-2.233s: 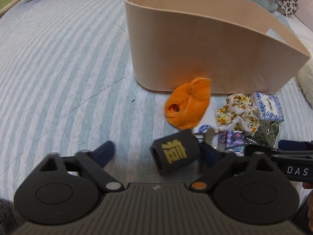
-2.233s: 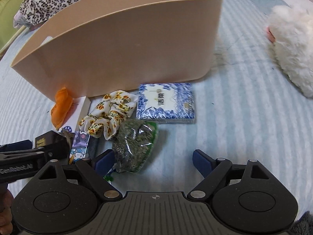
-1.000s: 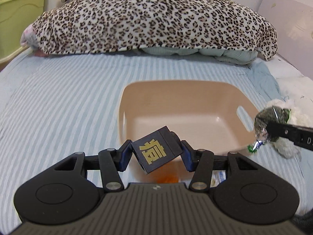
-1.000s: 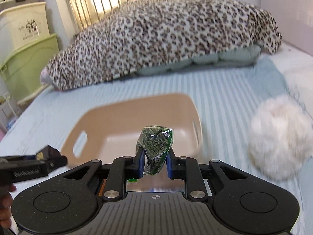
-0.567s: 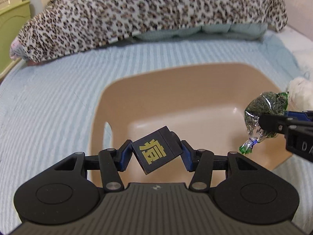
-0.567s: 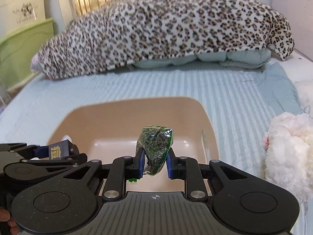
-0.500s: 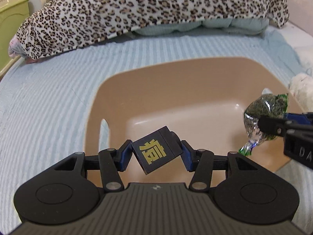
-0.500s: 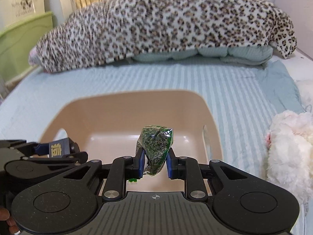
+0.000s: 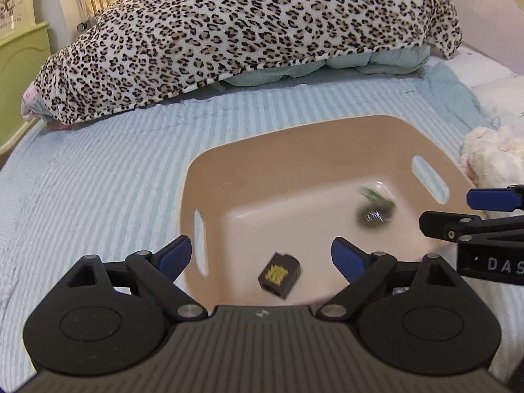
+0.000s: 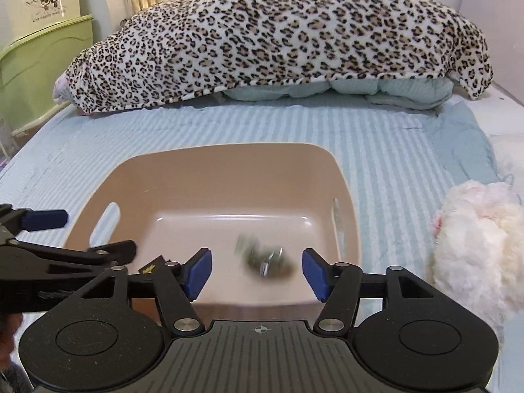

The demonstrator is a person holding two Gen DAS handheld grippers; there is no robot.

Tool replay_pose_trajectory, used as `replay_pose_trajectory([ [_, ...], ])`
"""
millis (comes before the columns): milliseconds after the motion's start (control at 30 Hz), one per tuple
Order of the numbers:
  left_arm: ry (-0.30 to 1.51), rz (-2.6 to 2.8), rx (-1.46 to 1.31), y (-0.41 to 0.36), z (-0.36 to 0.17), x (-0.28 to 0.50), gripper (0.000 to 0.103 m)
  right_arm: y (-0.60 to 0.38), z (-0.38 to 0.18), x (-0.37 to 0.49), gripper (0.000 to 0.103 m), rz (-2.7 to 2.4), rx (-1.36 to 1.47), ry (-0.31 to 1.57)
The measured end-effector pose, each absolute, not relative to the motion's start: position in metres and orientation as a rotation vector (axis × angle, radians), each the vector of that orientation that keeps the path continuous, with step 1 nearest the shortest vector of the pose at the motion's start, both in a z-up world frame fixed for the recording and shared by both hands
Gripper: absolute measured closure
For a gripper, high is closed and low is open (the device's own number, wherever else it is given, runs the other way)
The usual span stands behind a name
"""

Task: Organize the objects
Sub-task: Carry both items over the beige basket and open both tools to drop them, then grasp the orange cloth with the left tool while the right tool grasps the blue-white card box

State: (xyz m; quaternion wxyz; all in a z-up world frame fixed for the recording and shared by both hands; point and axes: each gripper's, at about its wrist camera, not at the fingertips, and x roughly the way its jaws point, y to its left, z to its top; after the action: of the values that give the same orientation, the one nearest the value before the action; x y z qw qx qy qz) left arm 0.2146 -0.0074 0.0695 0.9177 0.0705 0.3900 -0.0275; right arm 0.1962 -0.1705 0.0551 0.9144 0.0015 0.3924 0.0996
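A tan plastic basket (image 9: 327, 137) (image 10: 229, 163) stands on the striped bed. My left gripper (image 9: 262, 255) is open and empty above the basket's near side. A black box with a gold character (image 9: 279, 275) is inside the basket below it; only its corner (image 10: 151, 267) shows in the right wrist view. My right gripper (image 10: 257, 270) is open and empty above the basket. A green foil packet (image 9: 375, 209) (image 10: 263, 258), blurred, is inside the basket below it. The right gripper also shows at the right of the left wrist view (image 9: 475, 216).
A leopard-print blanket (image 9: 245, 32) (image 10: 278, 39) lies across the bed's far end. A white fluffy toy (image 10: 475, 239) (image 9: 494, 150) lies right of the basket. Green and cream storage boxes (image 10: 42, 59) stand at the far left, beside the bed.
Both grippers have opened. The black box and the green packet have dropped out of them into the basket.
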Motion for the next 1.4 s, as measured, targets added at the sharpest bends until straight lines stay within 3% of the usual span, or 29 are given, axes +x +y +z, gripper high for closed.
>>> replay_pose_trajectory([
  [67,0.802,-0.052,0.135,-0.001,0.074,0.204,0.01,-0.174,0.06,0.186,0.024,0.205,-0.008,0.806],
  [267,0.845,-0.061,0.124,0.013,0.066,0.179,0.01,-0.18,0.057,0.158,0.012,0.197,-0.05,0.835],
  [1133,1.015,-0.133,0.017,0.027,-0.019,0.191,0.012,-0.177,-0.037,0.163,0.01,0.194,-0.025,1.057],
  [1233,1.004,-0.138,0.022,0.025,-0.023,0.193,0.029,-0.175,-0.044,0.167,0.01,0.197,0.001,1.065],
  [1300,1.002,-0.159,0.031,0.023,-0.025,0.195,0.046,-0.171,-0.049,0.169,0.01,0.195,0.003,1.067],
  [1333,0.999,-0.171,0.031,0.022,-0.026,0.194,0.049,-0.169,-0.051,0.17,0.011,0.194,0.0,1.066],
  [1400,0.986,-0.19,0.029,0.021,-0.027,0.194,0.062,-0.167,-0.054,0.172,0.02,0.194,0.004,1.071],
])
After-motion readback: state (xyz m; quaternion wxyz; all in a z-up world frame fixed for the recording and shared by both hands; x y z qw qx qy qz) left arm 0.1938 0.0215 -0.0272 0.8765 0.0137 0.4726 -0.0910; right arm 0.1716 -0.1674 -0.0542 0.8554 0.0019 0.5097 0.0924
